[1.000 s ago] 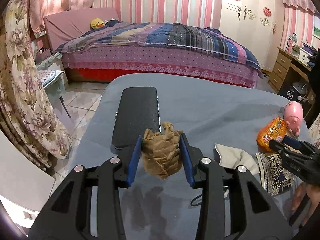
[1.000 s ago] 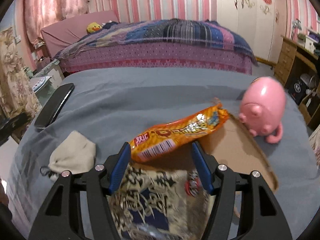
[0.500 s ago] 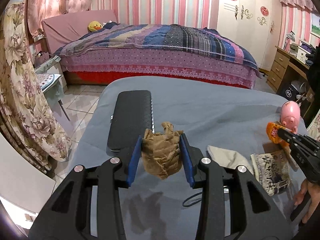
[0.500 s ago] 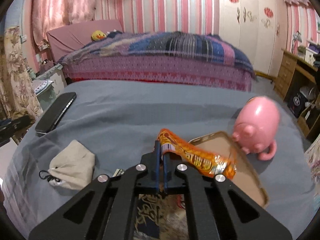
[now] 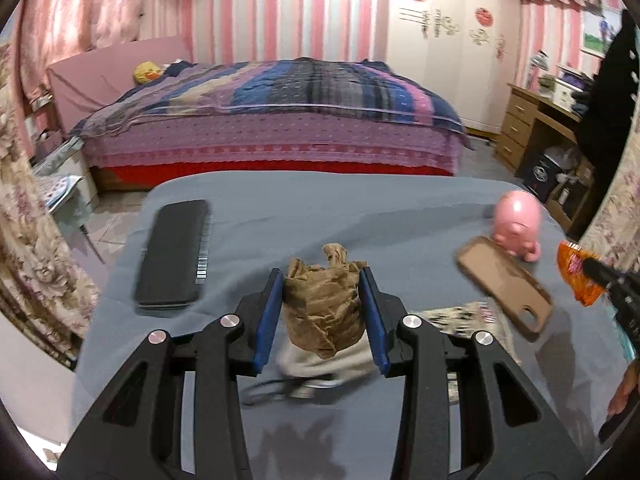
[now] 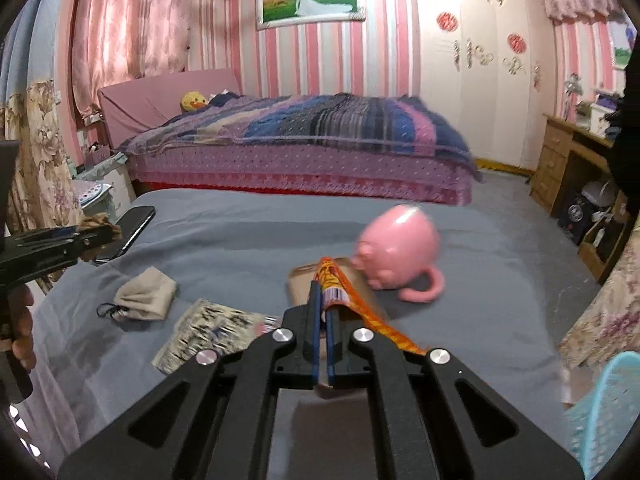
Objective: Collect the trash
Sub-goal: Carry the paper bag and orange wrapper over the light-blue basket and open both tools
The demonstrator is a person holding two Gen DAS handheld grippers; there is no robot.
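a: item 1, left gripper (image 5: 324, 312) – status?
b: blue pads clamped on crumpled brown paper (image 5: 325, 308), held above grey bedcover (image 5: 280, 216). beige pouch (image 5: 320, 360) under it, partly hidden.
a: item 2, right gripper (image 6: 323, 308)?
b: jaws pressed together on orange snack wrapper (image 6: 340, 292), pinched flat; rest of wrapper trails to the right of the fingers, lifted off the cover.
a: other stock on cover?
b: black case (image 5: 174, 256) at left edge, brown phone case (image 5: 504, 284) touching pink piggy bank (image 5: 518, 224), printed packet (image 6: 212, 332) near pouch. blue basket (image 6: 608, 412) lower right, off the bed.
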